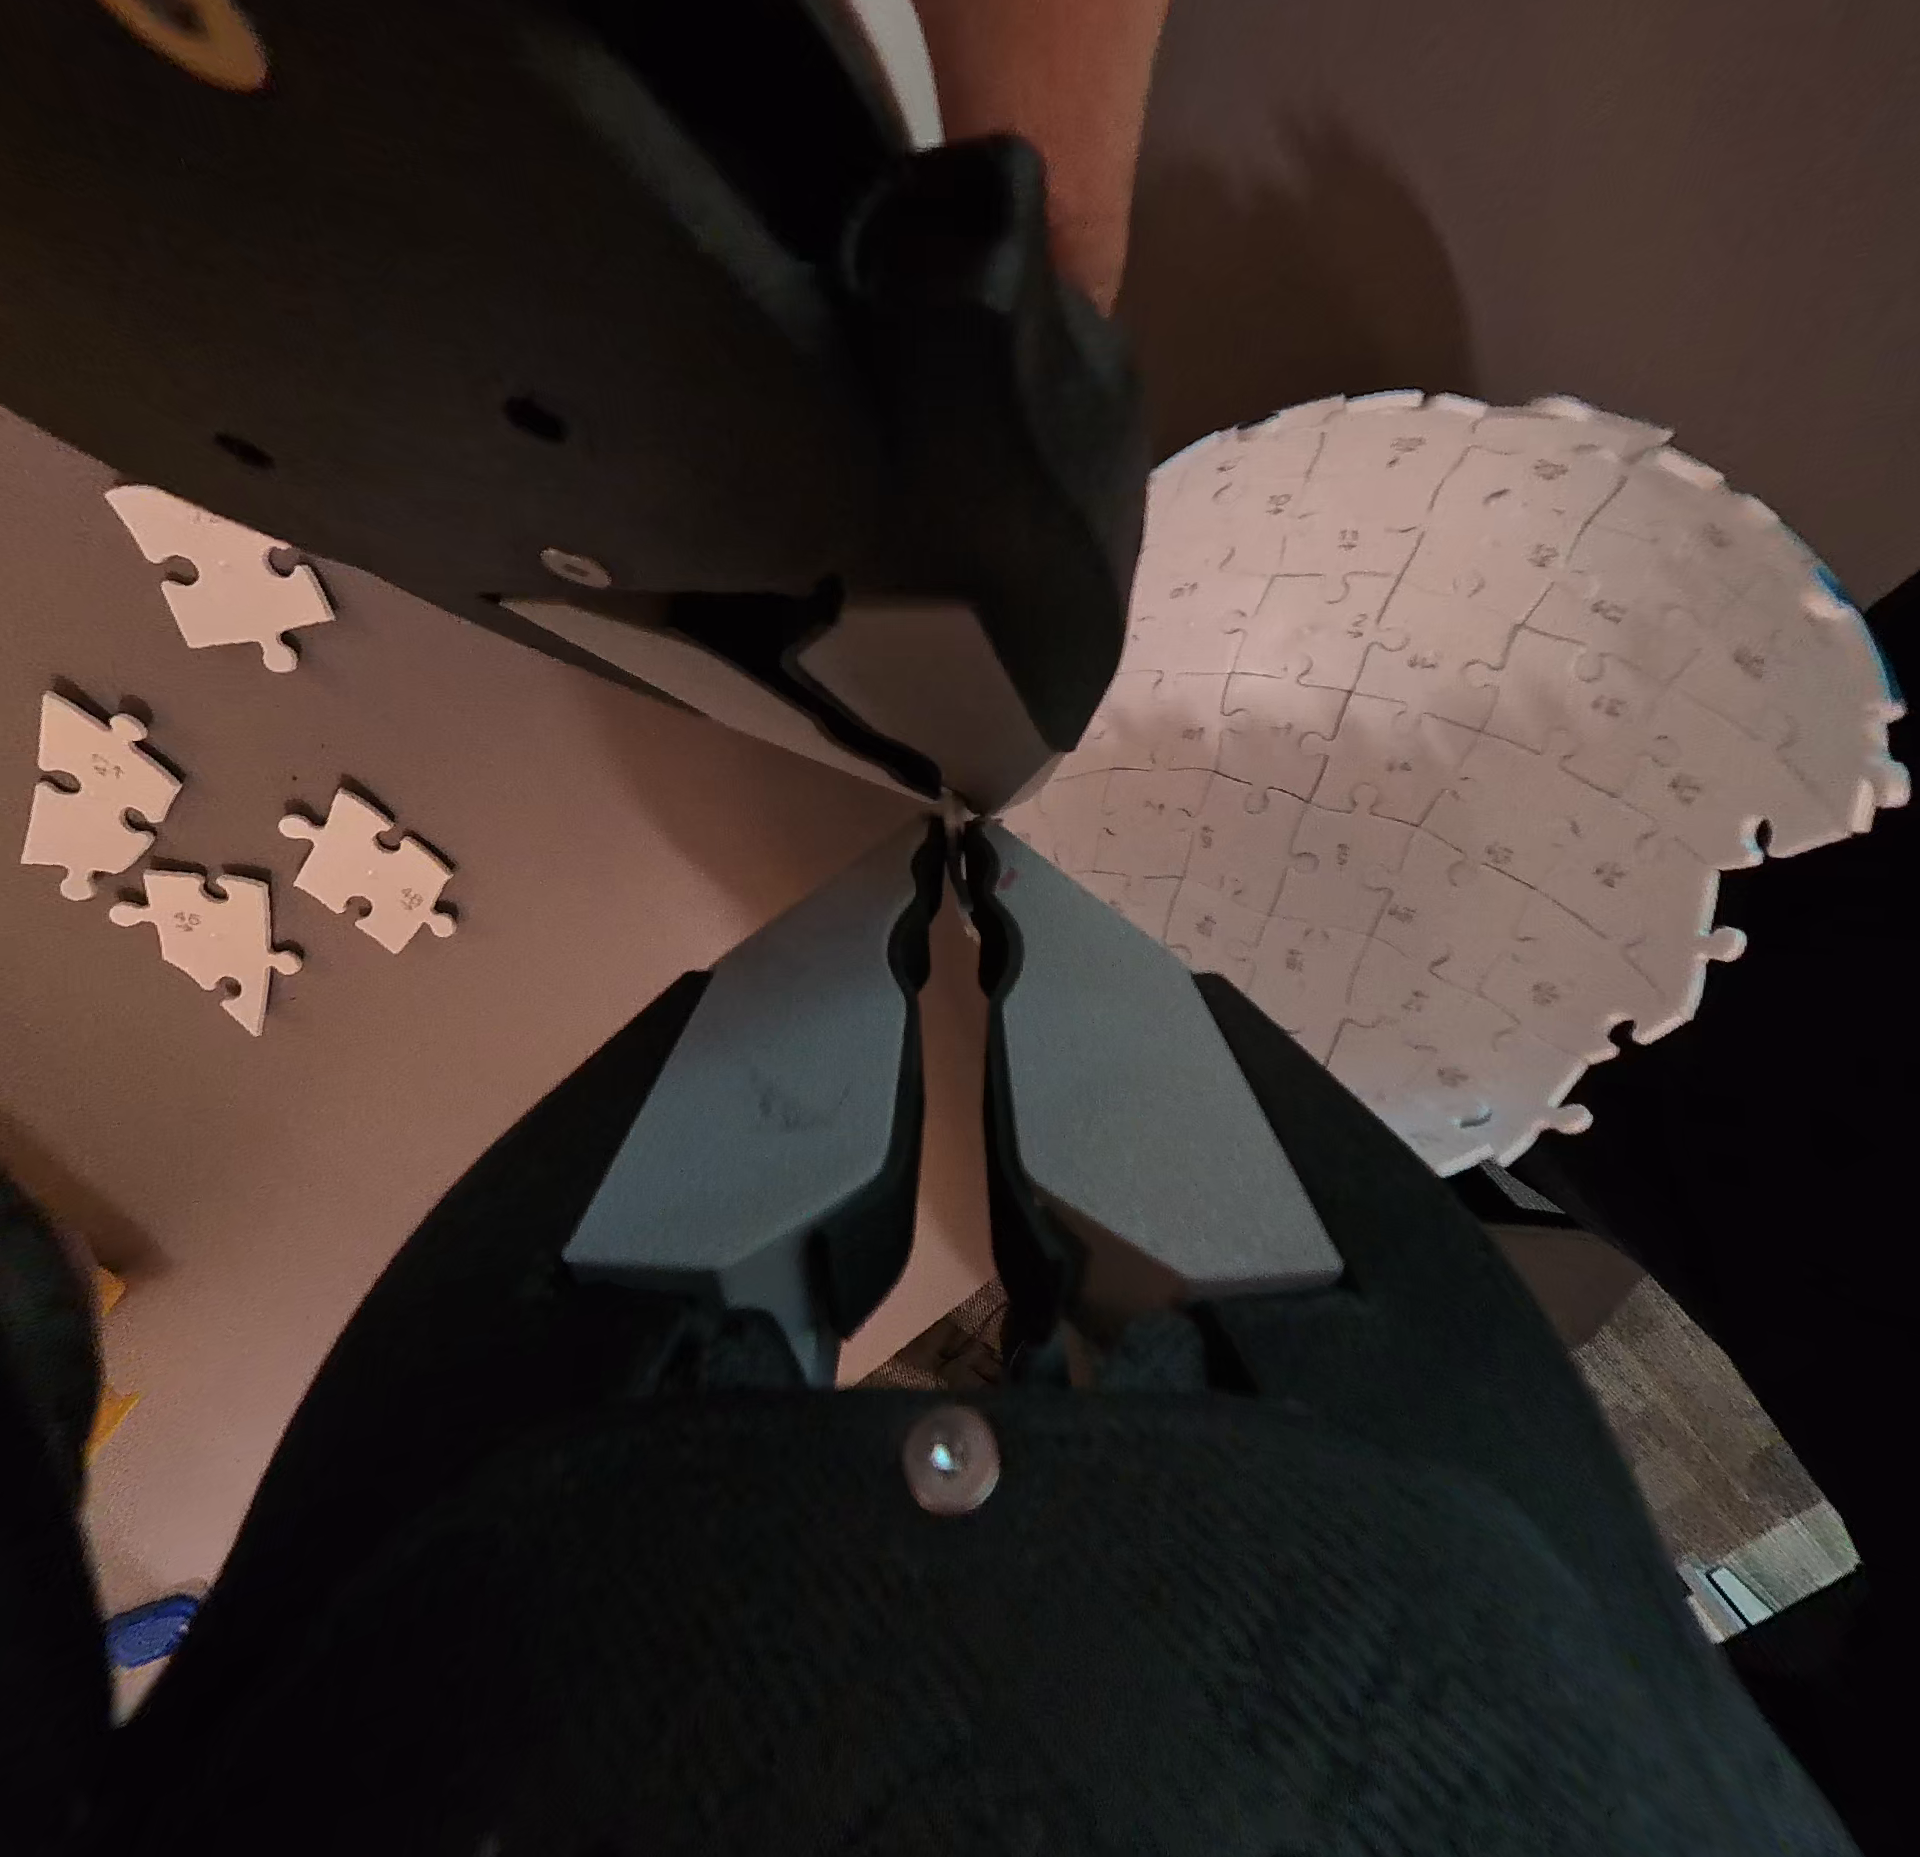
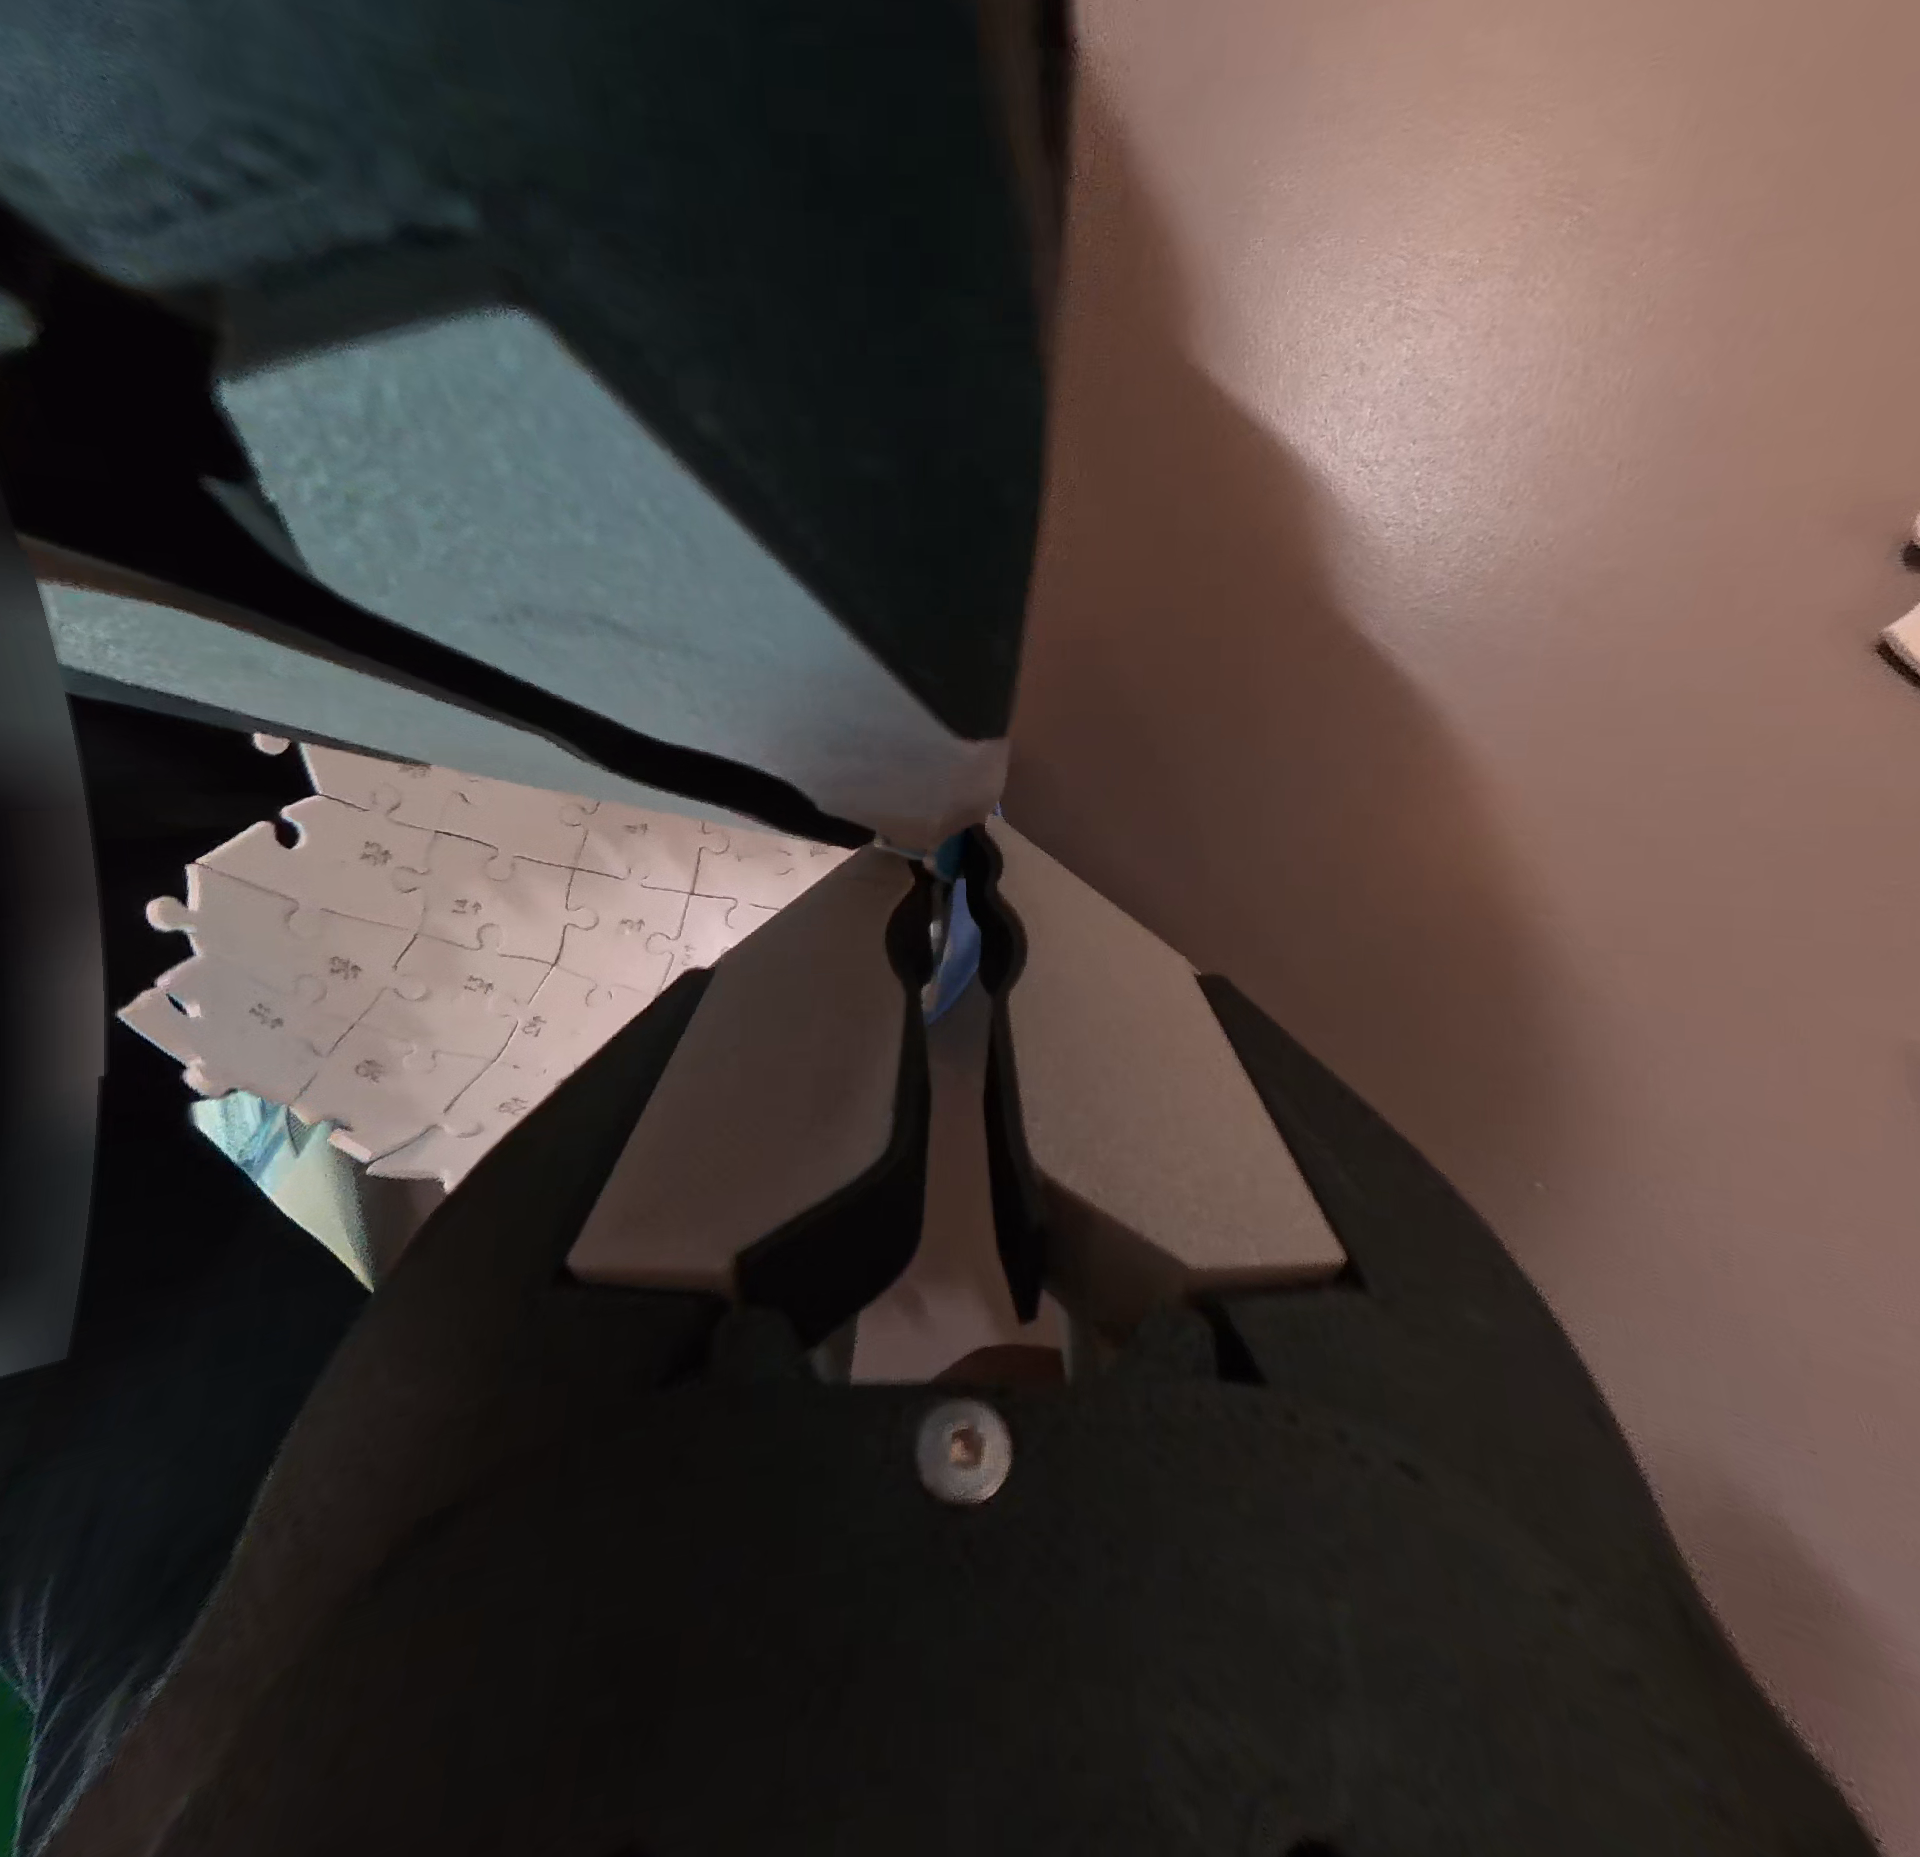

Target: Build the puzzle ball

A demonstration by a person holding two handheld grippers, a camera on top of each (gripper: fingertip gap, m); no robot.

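The half-built puzzle ball (image 1: 1455,747) is a white curved shell of joined pieces, its inner side facing me, held up off the table; it also shows in the right wrist view (image 2: 436,934). My left gripper (image 1: 958,857) is shut on a thin white edge at the shell's rim. My right gripper (image 2: 956,903) is shut on a thin blue-faced puzzle piece (image 2: 964,950), seen edge-on. The two grippers meet tip to tip: the right one (image 1: 948,787) comes in from the upper left, and the left one (image 2: 914,820) does the same in the right wrist view.
Several loose white pieces (image 1: 223,581) (image 1: 369,862) lie on the brown table (image 1: 582,768) to the left. Another piece (image 2: 1907,654) shows at the right edge of the table (image 2: 1455,664). Grey carpet (image 1: 1683,1444) lies below the shell past the table edge. Only a small space, under 4 cm, lies between the two pairs of fingers.
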